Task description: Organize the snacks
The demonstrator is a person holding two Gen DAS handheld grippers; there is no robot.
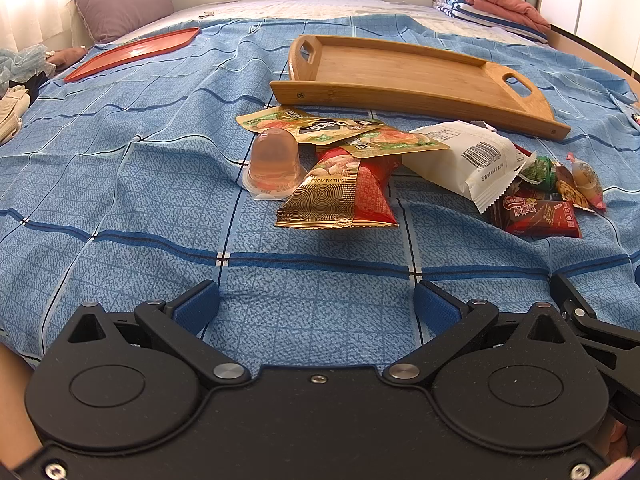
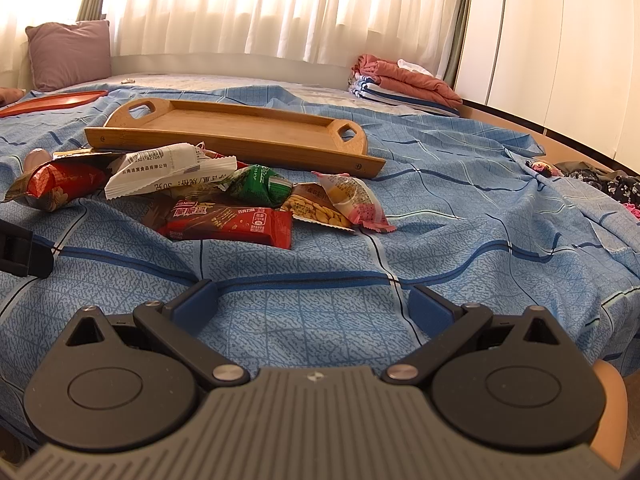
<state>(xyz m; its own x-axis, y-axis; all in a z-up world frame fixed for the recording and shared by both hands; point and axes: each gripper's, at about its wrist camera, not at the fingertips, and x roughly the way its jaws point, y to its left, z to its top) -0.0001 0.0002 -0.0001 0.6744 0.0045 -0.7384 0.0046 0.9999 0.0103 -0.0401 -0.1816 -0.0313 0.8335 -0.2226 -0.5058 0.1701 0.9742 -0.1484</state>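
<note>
Both grippers, left gripper [image 1: 316, 304] and right gripper [image 2: 312, 304], hang spread and empty at lower frame. Mid-frame, left to right: jelly cup [image 1: 274, 164], rigid, likely slippery; red-gold pouch [image 1: 344, 196] and white packet [image 1: 468, 160], light, crinkly — judged best pinched at sealed edges. Wooden tray [image 1: 400, 68] lies just behind.

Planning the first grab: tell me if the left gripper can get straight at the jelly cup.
Probably yes. The left gripper is open, with only bare blue bedsheet between it and the jelly cup, which sits at the pile's near-left edge, uncovered.
</note>
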